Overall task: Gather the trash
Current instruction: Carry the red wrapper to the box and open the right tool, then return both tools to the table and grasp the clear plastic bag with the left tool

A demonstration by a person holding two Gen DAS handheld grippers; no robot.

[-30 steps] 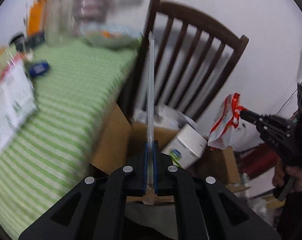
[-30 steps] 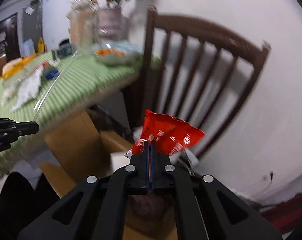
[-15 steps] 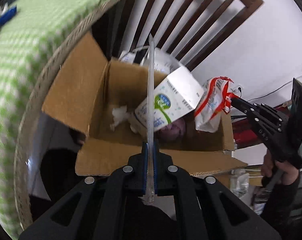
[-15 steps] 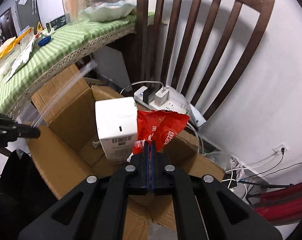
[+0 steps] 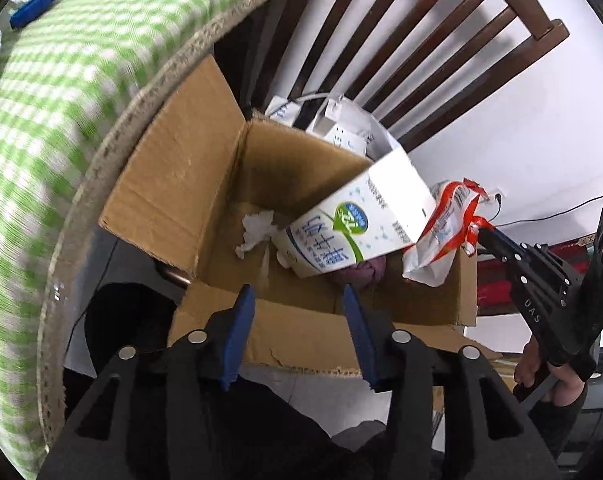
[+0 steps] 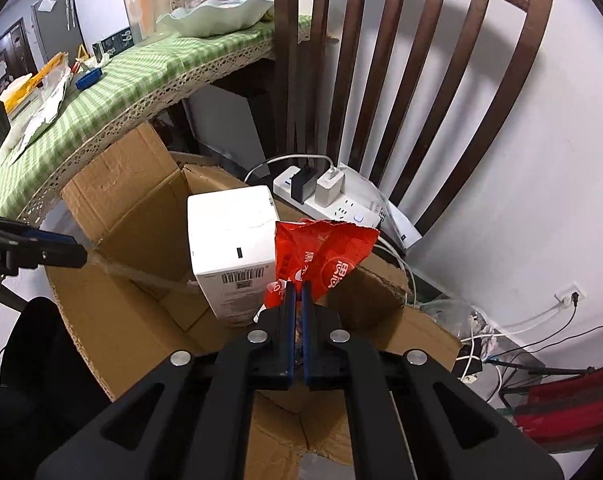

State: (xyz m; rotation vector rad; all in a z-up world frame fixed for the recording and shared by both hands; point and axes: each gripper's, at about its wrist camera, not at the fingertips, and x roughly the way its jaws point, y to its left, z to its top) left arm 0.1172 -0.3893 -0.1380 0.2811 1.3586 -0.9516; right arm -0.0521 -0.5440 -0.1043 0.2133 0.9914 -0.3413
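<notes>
Red snack wrapper [image 6: 325, 258], crumpled and glossy with white print, is pinched in the closed right gripper [image 6: 297, 292] above the open cardboard box [image 6: 141, 216]; left gripper [image 5: 297, 300] is opening over that box, nothing between its blue pads.

The green checked cloth on the desk [image 5: 81, 92] smears into blur along the left wrist view. A purple thing [image 5: 365, 276] in the cardboard box [image 5: 189, 184] lies mostly hidden under the white carton [image 5: 353, 228]; what it is cannot be told. In the right wrist view, a clear strip [image 6: 141, 276] below the left hand-held gripper [image 6: 81, 254] is a faint streak. The chair [image 6: 421, 80] is cut off at the top edge. Small print on the red wrapper [image 6: 325, 260] is unreadable.
</notes>
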